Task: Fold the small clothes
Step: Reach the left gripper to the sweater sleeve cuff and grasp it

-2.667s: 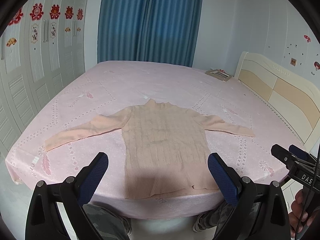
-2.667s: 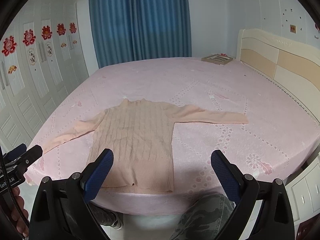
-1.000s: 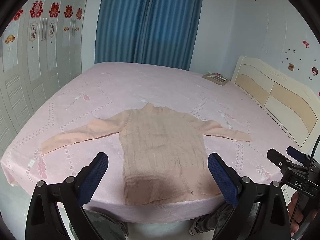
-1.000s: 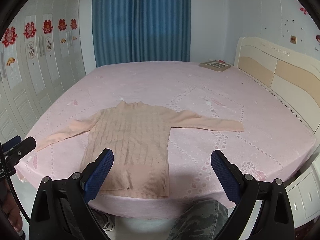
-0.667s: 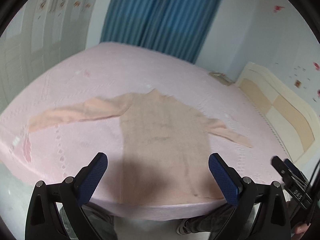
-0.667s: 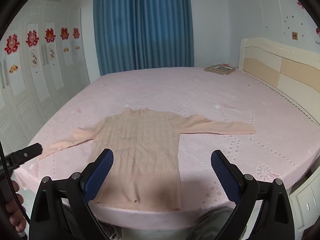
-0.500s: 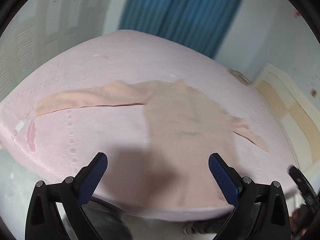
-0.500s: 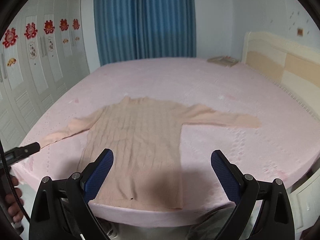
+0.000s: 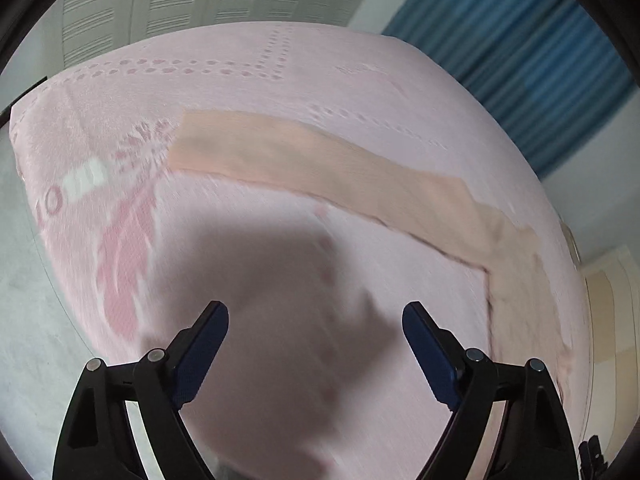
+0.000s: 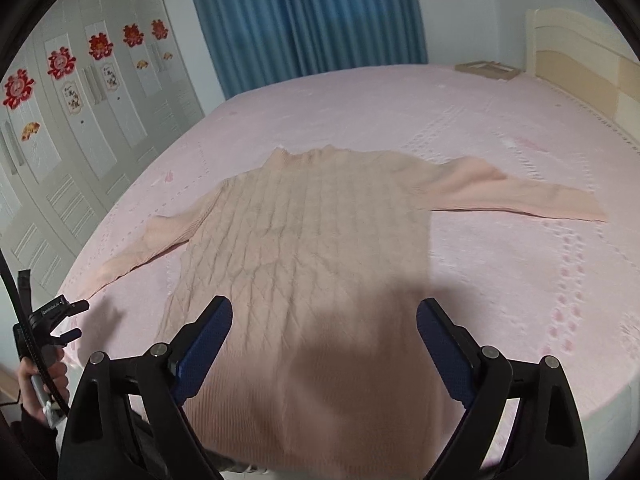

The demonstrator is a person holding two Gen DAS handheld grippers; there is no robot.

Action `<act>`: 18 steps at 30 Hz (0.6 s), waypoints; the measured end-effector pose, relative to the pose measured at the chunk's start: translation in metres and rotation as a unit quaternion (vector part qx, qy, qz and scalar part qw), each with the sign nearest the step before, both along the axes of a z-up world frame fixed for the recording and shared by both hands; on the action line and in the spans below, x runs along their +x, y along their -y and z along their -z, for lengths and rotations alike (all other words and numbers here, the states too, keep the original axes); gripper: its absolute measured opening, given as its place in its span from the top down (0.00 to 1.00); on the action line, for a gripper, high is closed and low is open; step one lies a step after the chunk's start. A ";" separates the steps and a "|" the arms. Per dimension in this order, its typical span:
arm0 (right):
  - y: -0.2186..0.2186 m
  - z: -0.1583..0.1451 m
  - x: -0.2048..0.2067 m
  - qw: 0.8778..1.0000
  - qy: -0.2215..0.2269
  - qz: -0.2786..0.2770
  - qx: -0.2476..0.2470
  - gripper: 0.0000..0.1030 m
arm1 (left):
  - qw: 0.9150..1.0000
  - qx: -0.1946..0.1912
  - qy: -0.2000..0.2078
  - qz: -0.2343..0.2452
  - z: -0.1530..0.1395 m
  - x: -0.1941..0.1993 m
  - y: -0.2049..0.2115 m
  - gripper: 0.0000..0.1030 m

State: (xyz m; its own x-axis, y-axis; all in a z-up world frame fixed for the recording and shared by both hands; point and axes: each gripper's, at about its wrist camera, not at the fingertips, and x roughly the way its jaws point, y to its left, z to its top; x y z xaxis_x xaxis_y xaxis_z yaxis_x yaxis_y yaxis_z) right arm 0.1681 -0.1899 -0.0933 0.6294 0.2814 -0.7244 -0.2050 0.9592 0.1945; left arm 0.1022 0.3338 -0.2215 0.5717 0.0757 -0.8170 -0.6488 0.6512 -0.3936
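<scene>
Pink bedding on the bed (image 10: 500, 128) carries the sweater (image 10: 312, 240) spread flat for folding, so the left hand-held gripper (image 9: 316, 344), empty jaws closing, nears its sleeve (image 9: 320, 164) while the right hand-held gripper (image 10: 324, 340) gapes empty over the hem.

Matt cable-knit sweater (image 10: 304, 240) on a soft embossed cloth bedspread (image 10: 500, 280); pleated fabric curtain (image 10: 312, 16)
</scene>
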 end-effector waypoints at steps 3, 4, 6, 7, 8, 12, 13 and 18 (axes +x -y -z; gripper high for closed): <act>-0.017 0.008 0.028 1.000 -0.002 -0.013 -0.002 0.10 | 1.000 -0.003 0.010 -0.025 0.006 0.006 -0.024 0.22; -0.024 0.009 0.037 1.000 0.000 -0.017 -0.002 0.10 | 0.999 -0.009 0.013 -0.030 0.007 0.009 -0.028 0.23; -0.035 0.012 0.052 1.000 0.001 -0.026 0.004 0.10 | 0.998 -0.024 0.026 -0.049 0.013 0.016 -0.042 0.24; -0.040 0.014 0.060 1.000 0.001 -0.030 0.008 0.10 | 0.997 -0.025 0.032 -0.058 0.013 0.017 -0.044 0.24; -0.046 0.016 0.067 0.999 0.003 -0.034 0.013 0.10 | 0.997 -0.023 0.035 -0.067 0.013 0.021 -0.049 0.27; -0.055 0.025 0.085 0.999 0.010 -0.049 0.021 0.10 | 0.995 0.003 0.018 -0.103 0.017 0.035 -0.064 0.51; -0.054 0.029 0.087 0.998 0.011 -0.051 0.019 0.10 | 0.994 0.016 0.009 -0.111 0.018 0.039 -0.065 0.56; -0.024 0.050 0.094 0.999 -0.003 -0.037 0.024 0.10 | 0.989 0.099 -0.031 -0.109 0.008 0.058 -0.053 0.89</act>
State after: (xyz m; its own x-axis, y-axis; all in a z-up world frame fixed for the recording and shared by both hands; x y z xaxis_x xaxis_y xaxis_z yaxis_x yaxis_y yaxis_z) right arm 0.2620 -0.1655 -0.1435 0.6017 0.3608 -0.7126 -0.2739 0.9313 0.2403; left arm 0.1601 0.3864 -0.2298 0.4734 0.3533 -0.8069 -0.8011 0.5535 -0.2276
